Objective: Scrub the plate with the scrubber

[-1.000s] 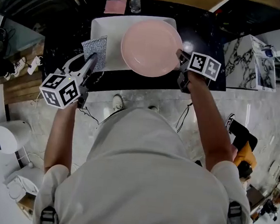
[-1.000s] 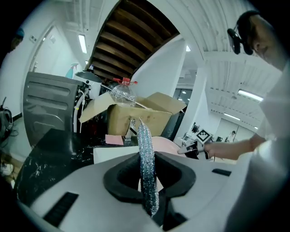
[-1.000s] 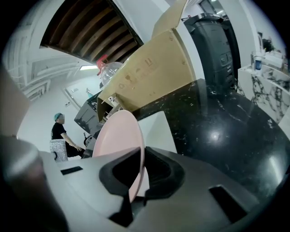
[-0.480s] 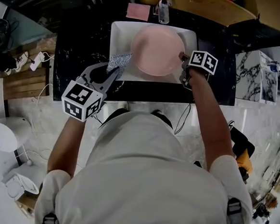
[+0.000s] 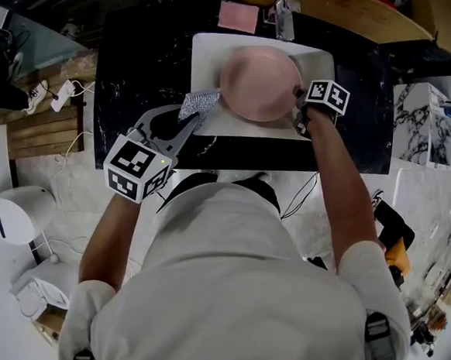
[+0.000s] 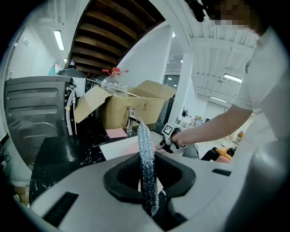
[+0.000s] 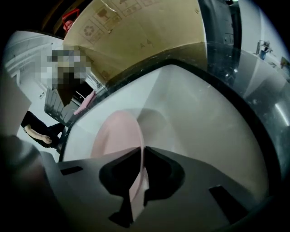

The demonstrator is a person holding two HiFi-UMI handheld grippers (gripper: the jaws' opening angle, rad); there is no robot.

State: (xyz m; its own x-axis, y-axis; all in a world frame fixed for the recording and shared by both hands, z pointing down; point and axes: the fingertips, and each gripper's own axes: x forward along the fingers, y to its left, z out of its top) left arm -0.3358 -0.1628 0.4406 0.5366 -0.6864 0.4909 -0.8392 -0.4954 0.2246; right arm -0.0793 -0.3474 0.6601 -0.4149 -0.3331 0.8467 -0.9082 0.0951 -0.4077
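Head view, we log: pink plate (image 5: 260,83), held over the white sink (image 5: 208,54), its 3 o'clock rim clamped between the fingers of the right gripper (image 5: 298,96). Silver scrubber (image 5: 199,102), at the plate's 8 o'clock, just beside its rim, pinched in the left gripper (image 5: 190,118) fingers. Black surface (image 5: 133,67) surrounds the sink; we note a pink cloth (image 5: 238,17) at 11 o'clock.

one camera high, two low
the head view looks steeply down from above; each gripper view peeks close along its jaws; all three see the white square sink (image 5: 206,57).
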